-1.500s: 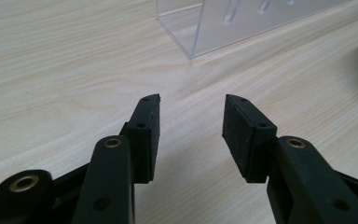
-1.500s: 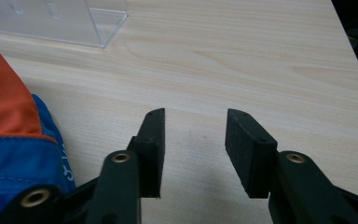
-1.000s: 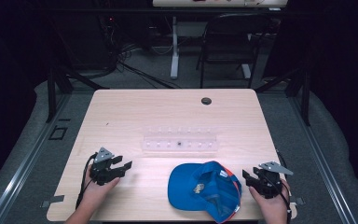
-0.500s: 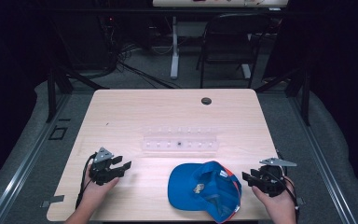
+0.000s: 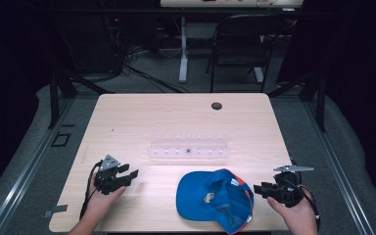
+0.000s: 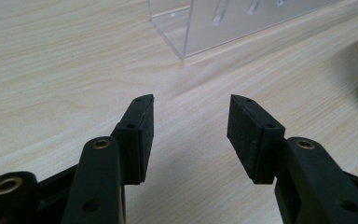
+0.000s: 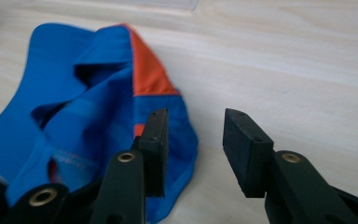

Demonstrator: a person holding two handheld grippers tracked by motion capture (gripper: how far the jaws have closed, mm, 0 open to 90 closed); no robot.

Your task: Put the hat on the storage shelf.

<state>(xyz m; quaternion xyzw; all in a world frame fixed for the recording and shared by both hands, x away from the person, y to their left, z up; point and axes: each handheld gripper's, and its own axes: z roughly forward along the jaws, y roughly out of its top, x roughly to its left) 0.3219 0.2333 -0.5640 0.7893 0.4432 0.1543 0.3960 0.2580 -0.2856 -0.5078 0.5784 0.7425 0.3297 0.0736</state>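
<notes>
While both grippers rest low near the table's [image 5: 127, 117] front edge, neither one holds anything. Right gripper [image 5: 260, 189]: jaws parted, empty, aimed leftward at the blue cap [image 5: 214, 197], its tips just beside the crown's orange panel, not touching. That aim reads as a line-up for a pinch on the fabric edge, judged from the right gripper view, where the cap [image 7: 98, 112] sits slightly left of the gap between the jaws. Cap lies on the wood near the front edge, between the two hands, closer to the right one; crown crumpled, folds slack. Left gripper [image 5: 131, 175]: jaws also spread, nothing between them, pointing toward the cap but well apart from it, likely waiting its turn. Clear plastic rack [image 5: 188, 150] stands behind the cap at mid-table; its near corner [image 6: 191, 28] shows ahead of the left jaws. Small pale emblem on the cap's front, too small to read. No other writing legible
</notes>
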